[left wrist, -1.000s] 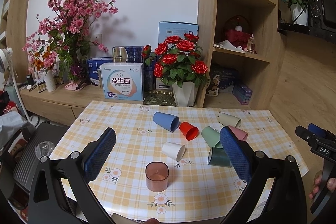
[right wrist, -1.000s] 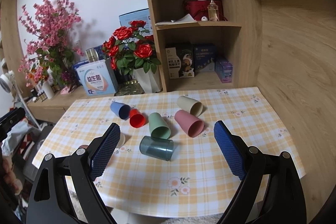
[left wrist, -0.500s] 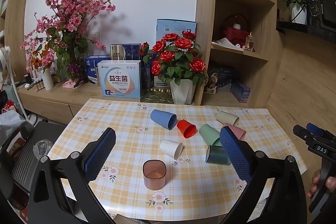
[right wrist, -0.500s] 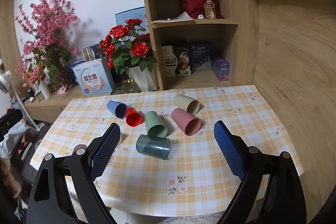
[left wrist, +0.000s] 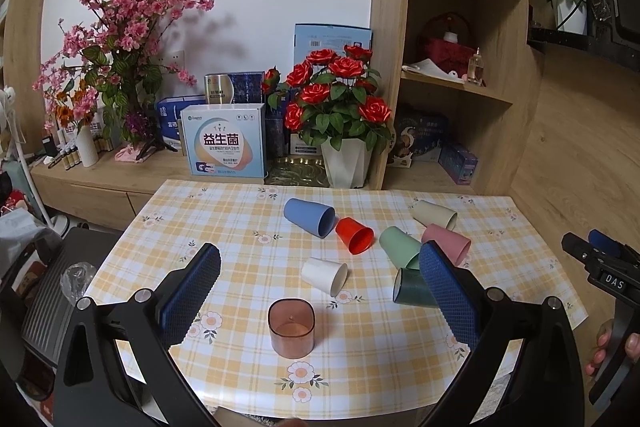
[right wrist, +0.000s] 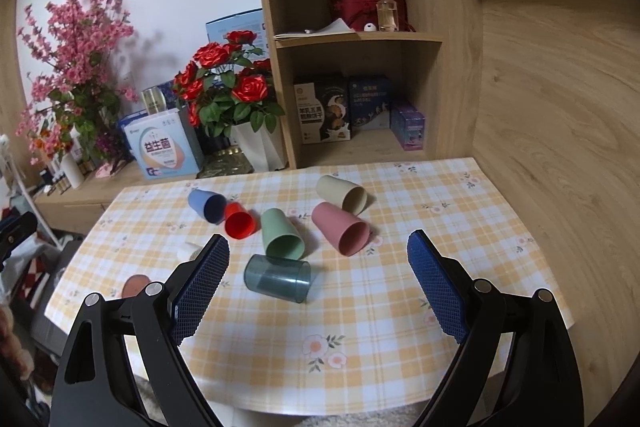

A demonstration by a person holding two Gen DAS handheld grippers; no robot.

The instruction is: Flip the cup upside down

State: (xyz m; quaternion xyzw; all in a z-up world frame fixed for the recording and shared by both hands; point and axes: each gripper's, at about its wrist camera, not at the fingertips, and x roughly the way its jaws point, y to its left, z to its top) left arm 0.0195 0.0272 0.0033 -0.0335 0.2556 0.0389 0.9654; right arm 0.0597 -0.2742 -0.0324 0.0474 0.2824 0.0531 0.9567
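So the table [left wrist: 224,227] has this yellow-and-white checked cloth with little flower prints on it, and it's pushed up against a low wooden sideboard [left wrist: 100,179] and a tall open shelf unit [right wrist: 360,39]. Wall behind is plain white. On the sideboard there's a big spray of pink blossom [left wrist: 128,7], a pot of red roses [left wrist: 340,95] (white angular vase) and a white box with Chinese lettering [left wrist: 223,141].

Cups are all over the cloth. The brownish see-through cup [left wrist: 291,327] stands on its own near the front edge, with what looks like its closed base facing up, though I can't be sure. Everything else is lying on its side: a white cup [left wrist: 324,275] just behind it, a blue cup [left wrist: 309,215] touching a red cup [left wrist: 355,235], then a green cup [right wrist: 282,234], a pink cup [right wrist: 340,229] and a beige cup [right wrist: 341,193] bunched near each other, and a dark teal see-through cup [right wrist: 278,277] right below the green one, maybe touching it.

Both tools are hanging above the near edge with nothing between the pads. Left gripper [left wrist: 320,297] is spread wide, with the brownish cup sitting roughly in the middle of its view. Right gripper [right wrist: 318,285] is spread just as wide, with the teal cup between its fingers in view but not touching.
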